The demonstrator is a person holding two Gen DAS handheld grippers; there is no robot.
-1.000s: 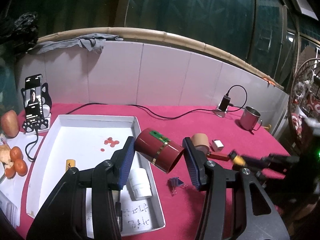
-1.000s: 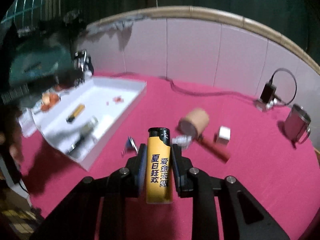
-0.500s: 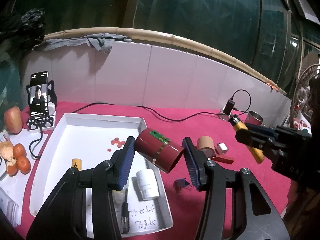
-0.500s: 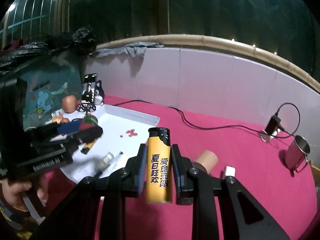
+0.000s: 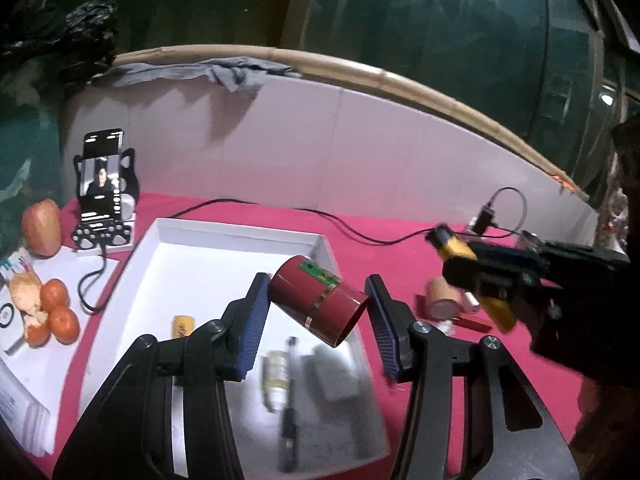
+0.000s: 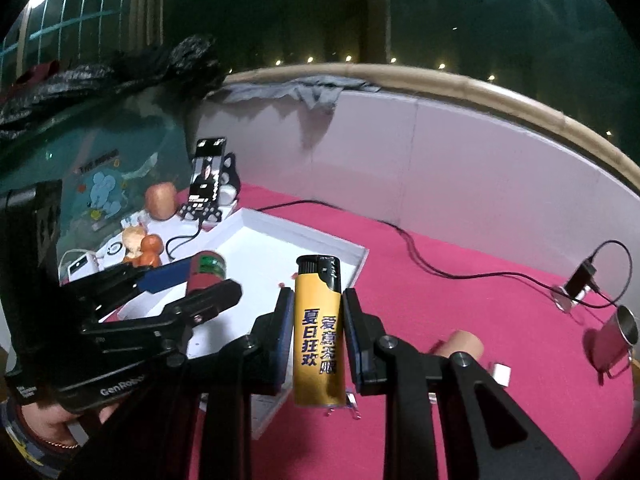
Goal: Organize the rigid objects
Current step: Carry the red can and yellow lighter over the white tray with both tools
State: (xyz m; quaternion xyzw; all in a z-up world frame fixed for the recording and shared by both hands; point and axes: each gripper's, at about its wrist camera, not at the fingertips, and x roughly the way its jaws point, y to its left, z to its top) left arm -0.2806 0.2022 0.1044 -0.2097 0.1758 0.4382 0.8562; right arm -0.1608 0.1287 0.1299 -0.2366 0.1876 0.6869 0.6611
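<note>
My left gripper (image 5: 316, 308) is shut on a dark red canister (image 5: 318, 306) with a gold band, held tilted above the right side of the white tray (image 5: 240, 228). The tray holds a small yellow item (image 5: 182, 326), a small bottle (image 5: 274, 376) and a pen (image 5: 288, 412). My right gripper (image 6: 317, 294) is shut on a yellow lighter (image 6: 318, 332) with a black cap, held upright in the air just right of the tray's (image 6: 304, 232) near corner. In the left wrist view, the lighter (image 5: 452, 246) hangs to the right of the canister. The right wrist view shows the canister (image 6: 208, 270) at the left.
On the pink cloth right of the tray lie a brown roll (image 6: 464, 344), a red stick (image 5: 474, 322), a white cube (image 6: 502, 374) and a metal cup (image 6: 616, 340). A phone on a stand (image 5: 102, 184), an apple (image 5: 40, 226) and tangerines (image 5: 56, 312) sit left of the tray. A black cable crosses the back.
The right gripper has risen with the lighter and swung left toward the tray. The left gripper has drifted further over the tray with the canister. Neither grip has changed.
</note>
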